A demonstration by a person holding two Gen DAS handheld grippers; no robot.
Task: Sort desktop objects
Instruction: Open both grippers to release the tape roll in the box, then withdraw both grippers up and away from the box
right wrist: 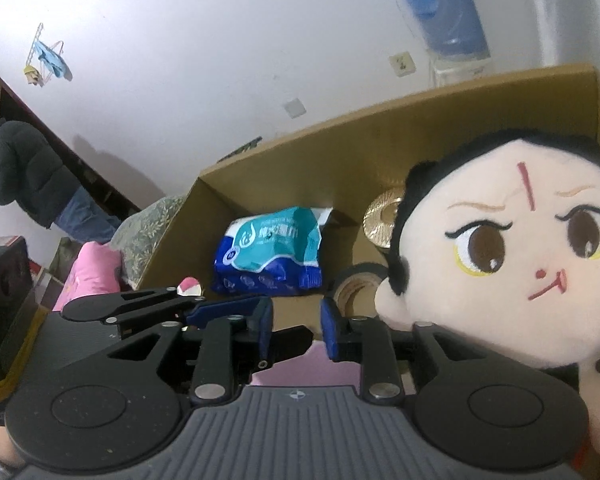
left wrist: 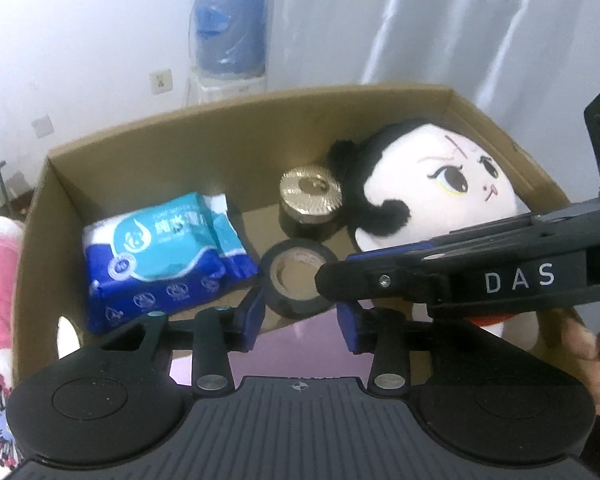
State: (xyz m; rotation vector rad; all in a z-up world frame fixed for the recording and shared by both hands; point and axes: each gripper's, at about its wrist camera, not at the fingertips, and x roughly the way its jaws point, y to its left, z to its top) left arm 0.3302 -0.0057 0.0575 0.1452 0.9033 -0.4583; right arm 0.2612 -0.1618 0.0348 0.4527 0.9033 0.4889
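Observation:
A cardboard box point(left wrist: 180, 132) holds a blue pack of wet wipes point(left wrist: 160, 256), a jar with a gold lid point(left wrist: 310, 200), a roll of black tape point(left wrist: 294, 280) and a plush doll with black hair point(left wrist: 440, 188). My left gripper point(left wrist: 300, 320) is open and empty at the box's near edge, just short of the tape. My right gripper point(right wrist: 296, 328) is open and empty, beside the doll point(right wrist: 520, 264); it also shows from the side in the left wrist view point(left wrist: 332, 276), over the tape. In the right wrist view the wipes point(right wrist: 272, 256), tape point(right wrist: 356, 284) and gold lid point(right wrist: 380, 220) lie ahead.
A pink surface point(left wrist: 300, 356) lies under the grippers. A water dispenser with a blue bottle point(left wrist: 228, 28) stands behind the box. A black speaker point(right wrist: 4, 280) and pink cloth point(right wrist: 88, 276) are at the left. A person point(right wrist: 24, 176) stands far left.

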